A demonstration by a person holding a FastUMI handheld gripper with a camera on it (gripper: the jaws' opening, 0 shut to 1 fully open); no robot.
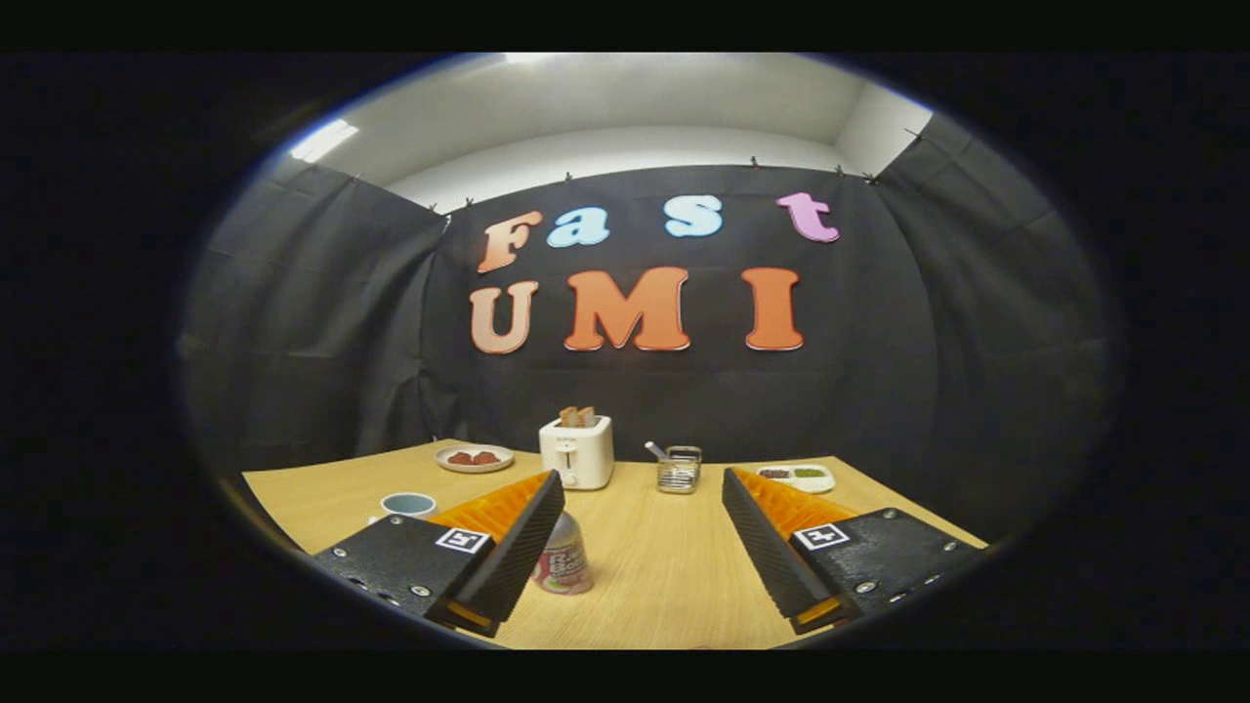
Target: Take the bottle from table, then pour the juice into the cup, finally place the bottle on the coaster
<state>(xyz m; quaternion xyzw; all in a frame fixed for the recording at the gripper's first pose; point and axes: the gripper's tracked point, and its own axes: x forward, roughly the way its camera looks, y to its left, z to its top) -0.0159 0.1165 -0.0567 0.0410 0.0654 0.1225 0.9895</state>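
A small bottle (563, 559) with a pale cap and a red-and-white label stands upright on the wooden table (664, 566), right beside my left finger and partly hidden by it. My gripper (643, 480) is open, its fingers spread wide, with nothing between them. A pale blue cup (407, 504) sits on the table beyond the left finger, partly hidden behind it.
At the back of the table stand a white toaster (578, 450) with toast in it, a plate (475, 457) with reddish food to its left, a small wire basket (679, 471) with a utensil, and a white dish (797, 475) at the right.
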